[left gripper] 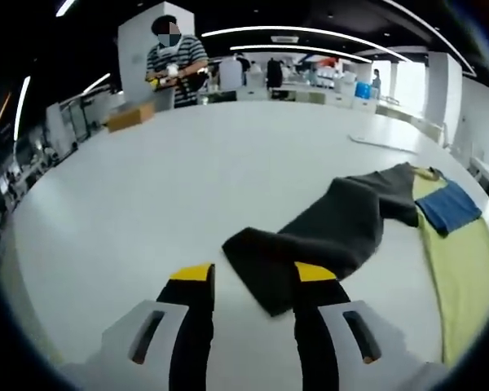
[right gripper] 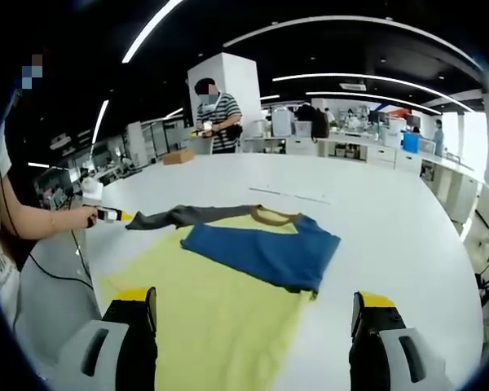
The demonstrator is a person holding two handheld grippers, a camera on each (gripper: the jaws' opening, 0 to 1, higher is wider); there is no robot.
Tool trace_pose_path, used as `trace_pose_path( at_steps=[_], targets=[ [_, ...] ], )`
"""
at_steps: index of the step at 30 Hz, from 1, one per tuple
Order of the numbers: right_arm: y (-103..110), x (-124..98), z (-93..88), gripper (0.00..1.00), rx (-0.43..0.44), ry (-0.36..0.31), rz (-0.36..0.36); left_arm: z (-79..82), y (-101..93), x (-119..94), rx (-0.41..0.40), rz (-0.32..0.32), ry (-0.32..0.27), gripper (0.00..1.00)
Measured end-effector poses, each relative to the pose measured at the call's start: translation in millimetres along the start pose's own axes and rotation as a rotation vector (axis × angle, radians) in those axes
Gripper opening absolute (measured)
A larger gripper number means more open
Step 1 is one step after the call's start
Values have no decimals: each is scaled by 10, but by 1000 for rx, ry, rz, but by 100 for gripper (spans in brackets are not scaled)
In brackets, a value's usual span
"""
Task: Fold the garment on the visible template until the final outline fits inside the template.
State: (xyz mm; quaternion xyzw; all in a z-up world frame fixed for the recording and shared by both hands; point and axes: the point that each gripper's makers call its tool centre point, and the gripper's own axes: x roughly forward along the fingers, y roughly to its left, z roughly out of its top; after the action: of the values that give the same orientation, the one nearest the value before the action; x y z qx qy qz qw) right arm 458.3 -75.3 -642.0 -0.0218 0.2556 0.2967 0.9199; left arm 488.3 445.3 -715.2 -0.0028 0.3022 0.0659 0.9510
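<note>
Left gripper (left gripper: 254, 275) jaws apart, black with yellow tips, straddling the folded end of the dark grey sleeve (left gripper: 326, 236); right jaw overlaps the cloth edge, can't tell if it touches, nothing clamped. Sleeve runs away across the white tabletop (left gripper: 171, 187) toward the garment body. Garment (right gripper: 228, 277) lies flat on the tabletop: a yellow-green part nearest the right gripper, blue panel (right gripper: 265, 251) folded over it, brown collar (right gripper: 270, 216) at the far edge, grey sleeve stretched out to the left. Right gripper (right gripper: 255, 305) wide open, holding nothing, jaws on either side of the yellow part's near end, hovering over it. In the right gripper view the left gripper (right gripper: 106, 215) sits at the sleeve tip, held by a person's hand (right gripper: 80, 218). Cardboard box (left gripper: 130, 116) on the far side of the tabletop. Person in striped shirt (left gripper: 176, 69) standing behind it.
</note>
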Motion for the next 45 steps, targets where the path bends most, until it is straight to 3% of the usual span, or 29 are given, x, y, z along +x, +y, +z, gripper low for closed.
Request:
trace_pose_path(
  at_steps=[7, 19, 26, 31, 35, 40, 42, 43, 45],
  targets=[
    [-4, -23, -13, 99, -1, -3, -5, -164, -30, -1, 3, 37, 44, 28],
    [-28, -49, -32, 99, 6, -8, -17, -323, -24, 51, -59, 59, 50, 17],
    [-51, -60, -42, 99, 8, -8, -30, -338, -60, 51, -168, 67, 50, 11],
    [-28, -53, -58, 99, 6, 0, -24, -333, -60, 47, -186, 89, 42, 10],
    [-17, -45, -70, 99, 4, 3, -26, -352, -46, 30, -275, 116, 19, 6],
    [-2, -32, -92, 99, 2, 8, -26, -360, -13, 44, -330, 116, 14, 0],
    [-8, -31, -97, 99, 4, 7, -27, -353, -18, 35, -321, 115, 23, 0],
    [-10, -31, -97, 99, 4, 8, -28, -331, 1, 26, -271, 122, 26, 0],
    [-18, -33, -93, 99, 2, 6, -29, -288, -6, 14, -279, 115, 10, 0]
  ],
)
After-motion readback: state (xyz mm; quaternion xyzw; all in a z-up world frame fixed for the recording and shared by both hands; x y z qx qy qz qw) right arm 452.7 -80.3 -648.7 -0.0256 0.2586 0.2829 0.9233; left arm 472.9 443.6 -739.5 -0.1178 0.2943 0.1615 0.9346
